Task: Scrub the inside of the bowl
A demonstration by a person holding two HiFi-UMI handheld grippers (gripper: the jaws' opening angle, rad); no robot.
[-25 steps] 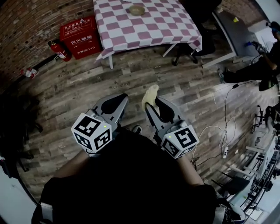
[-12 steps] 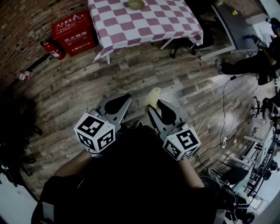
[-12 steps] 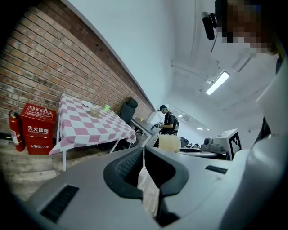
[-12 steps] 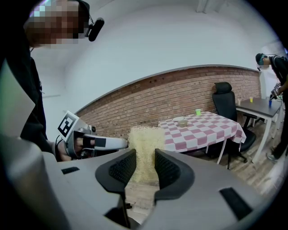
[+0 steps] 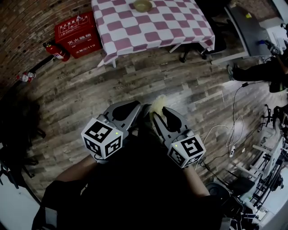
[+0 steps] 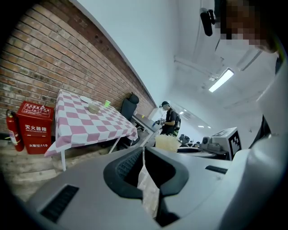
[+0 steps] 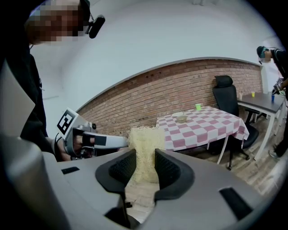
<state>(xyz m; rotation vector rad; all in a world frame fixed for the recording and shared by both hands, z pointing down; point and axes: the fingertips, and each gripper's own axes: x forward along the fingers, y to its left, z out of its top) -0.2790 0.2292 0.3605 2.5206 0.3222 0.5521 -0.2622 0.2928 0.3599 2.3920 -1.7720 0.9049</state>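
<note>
Brick wall (image 5: 22,31) at far side; worn plank floor (image 5: 85,94). Checked-cloth surface (image 5: 153,27) against it, red fire box (image 5: 77,33) and extinguisher (image 5: 56,50) alongside. Black office chair (image 7: 225,96) nearby. Ceiling strip light (image 6: 220,80) lit.

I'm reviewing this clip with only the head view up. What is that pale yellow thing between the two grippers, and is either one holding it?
Observer: The right gripper view shows the right gripper with its jaws clamped on it: a yellow scrub pad.
Operator: And the other one?
Observer: Its own view shows the left gripper shut, with nothing between the jaws.
Operator: Anything by the bowl?
Observer: A small green cup stands beyond it on the checked table.
</note>
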